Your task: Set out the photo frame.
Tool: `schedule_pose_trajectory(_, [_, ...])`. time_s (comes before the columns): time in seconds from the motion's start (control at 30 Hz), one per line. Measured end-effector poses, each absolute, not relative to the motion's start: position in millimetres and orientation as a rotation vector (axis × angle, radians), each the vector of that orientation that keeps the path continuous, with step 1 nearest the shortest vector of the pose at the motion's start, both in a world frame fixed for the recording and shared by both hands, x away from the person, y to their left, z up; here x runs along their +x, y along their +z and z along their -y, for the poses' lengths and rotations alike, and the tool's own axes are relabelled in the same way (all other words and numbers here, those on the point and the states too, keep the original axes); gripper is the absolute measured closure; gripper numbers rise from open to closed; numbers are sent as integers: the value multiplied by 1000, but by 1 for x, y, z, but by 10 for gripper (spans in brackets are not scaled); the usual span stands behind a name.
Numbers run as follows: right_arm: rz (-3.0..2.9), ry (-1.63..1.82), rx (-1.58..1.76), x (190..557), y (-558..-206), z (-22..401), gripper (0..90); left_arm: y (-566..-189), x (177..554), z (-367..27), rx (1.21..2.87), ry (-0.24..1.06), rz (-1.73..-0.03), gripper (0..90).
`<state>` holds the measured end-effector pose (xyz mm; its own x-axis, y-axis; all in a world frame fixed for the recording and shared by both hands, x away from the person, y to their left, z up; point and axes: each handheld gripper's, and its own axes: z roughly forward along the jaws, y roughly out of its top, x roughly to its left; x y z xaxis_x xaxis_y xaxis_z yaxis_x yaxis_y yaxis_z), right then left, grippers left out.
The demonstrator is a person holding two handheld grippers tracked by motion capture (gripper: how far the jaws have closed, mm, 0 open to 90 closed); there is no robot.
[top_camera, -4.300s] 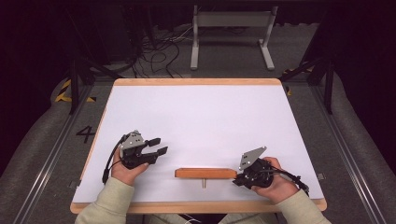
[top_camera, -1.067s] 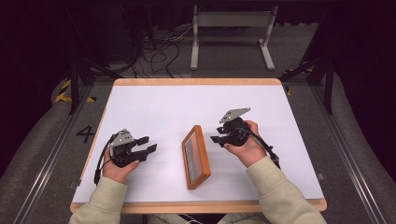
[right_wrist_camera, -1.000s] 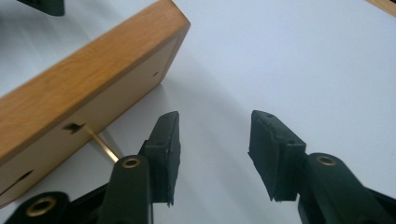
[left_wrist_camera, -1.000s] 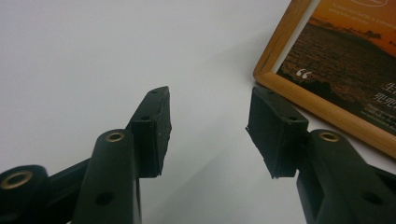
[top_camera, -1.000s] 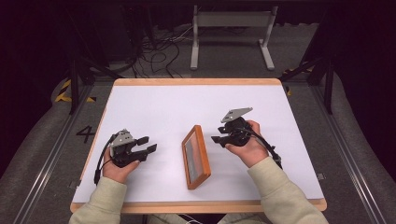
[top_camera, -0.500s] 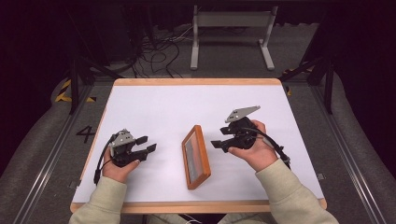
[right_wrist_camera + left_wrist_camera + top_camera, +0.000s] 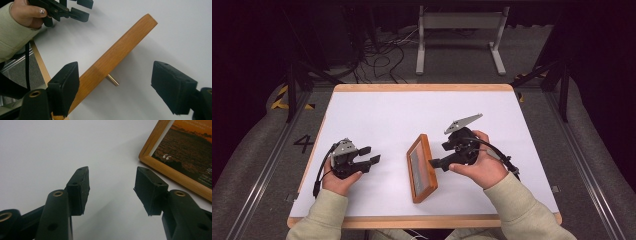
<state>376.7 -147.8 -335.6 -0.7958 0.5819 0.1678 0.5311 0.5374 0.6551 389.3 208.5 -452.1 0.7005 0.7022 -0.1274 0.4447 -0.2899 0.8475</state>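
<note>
The right tongs (image 7: 438,163) stand wide open, holding nothing, just right of the picture frame (image 7: 422,167), whose wooden edge passes between the two jaws in the right gripper view. The frame stands propped in the lower middle of the high view on the white table (image 7: 382,115), its long axis running from upper left to lower right. The right hand (image 7: 477,162) is the nearer one and points left at the frame's back, while the left tongs (image 7: 371,156), also open and empty, rest apart in the lower left.

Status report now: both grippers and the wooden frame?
Left gripper open, idle. Right gripper open beside standing wooden picture frame. Nothing in the way.
</note>
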Motion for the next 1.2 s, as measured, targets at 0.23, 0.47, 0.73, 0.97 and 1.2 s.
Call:
schedule_pose_trajectory(0.23, [-2712, 1091, 1008, 381, -344, 136, 210, -452, 389, -208, 1939, 328, -885, 454])
schedule_pose_trajectory(0.47, [-2724, 1087, 1102, 387, -354, 124, 216, -453, 389, -208, 1940, 328, -885, 453])
schedule_pose_trajectory(0.73, [-2774, 1028, 1132, 392, -367, 112, 257, -453, 389, -208, 1939, 330, -886, 449])
schedule_pose_trajectory(0.97, [-2817, 995, 1191, 394, -375, 105, 335, -452, 389, -208, 1942, 332, -886, 443])
schedule_pose_trajectory(1.2, [-2864, 919, 1185, 393, -381, 99, 432, -452, 390, -208, 1950, 336, -876, 442])
